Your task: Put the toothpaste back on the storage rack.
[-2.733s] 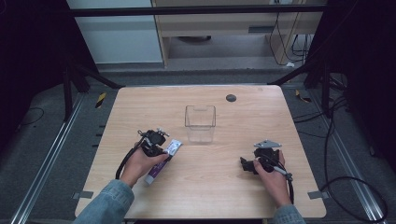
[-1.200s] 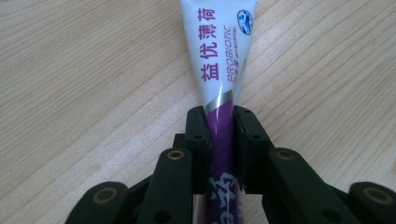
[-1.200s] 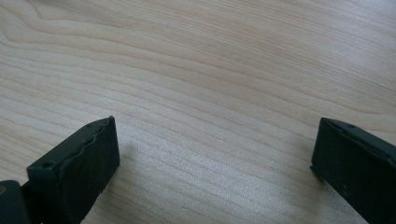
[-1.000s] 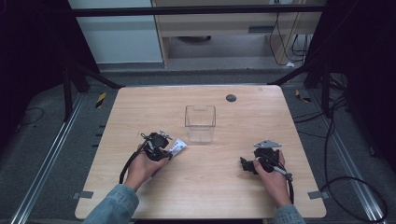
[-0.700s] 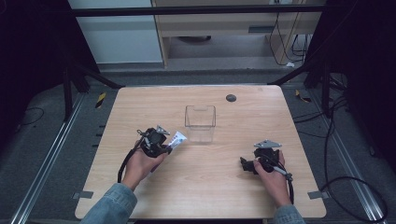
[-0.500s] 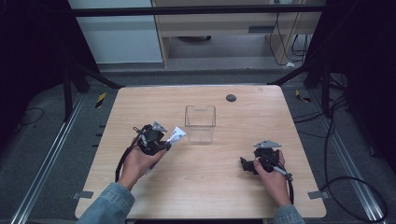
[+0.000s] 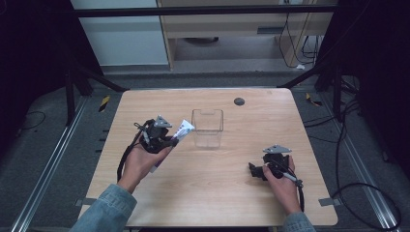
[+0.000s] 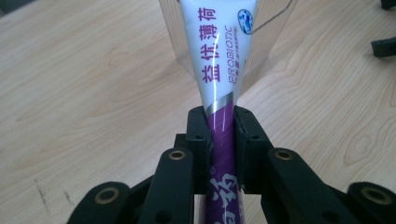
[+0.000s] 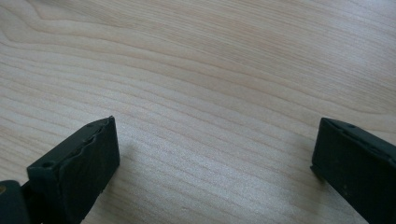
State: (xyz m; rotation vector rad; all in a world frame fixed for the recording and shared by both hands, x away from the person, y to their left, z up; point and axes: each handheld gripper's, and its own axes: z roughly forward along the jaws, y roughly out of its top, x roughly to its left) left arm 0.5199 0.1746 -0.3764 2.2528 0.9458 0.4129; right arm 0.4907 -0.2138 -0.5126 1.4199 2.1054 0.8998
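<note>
High view
- Worktop (image 7: 208, 203): pale wood, with a dark round mark (image 7: 239, 101) near its far edge.
- Box (image 7: 208, 128): clear, open-topped, standing upright around the middle of the worktop, towards the far edge.
- Left gripper (image 7: 169, 140): held above the worktop towards the left edge, clamped on a tube (image 7: 181, 130); the tube's flat white end points at the box and stops just beside its left wall.
- Right gripper (image 7: 255, 170): low over the worktop towards the near right corner, pointing at the left edge, well apart from box and tube.

Left gripper view
- Left gripper (image 8: 221, 135): both jaws pressed on the tube's purple part, gripping it.
- Tube (image 8: 219, 56): white above the jaws with red characters and the word PROBIOTIC, widening to its flat end.
- Box (image 8: 261, 51): its clear wall lies behind the tube's white end; whether they touch cannot be told.

Right gripper view
- Right gripper (image 9: 212, 154): jaws spread wide, nothing between them.
- Worktop (image 9: 210, 93): bare wood grain beneath.
</note>
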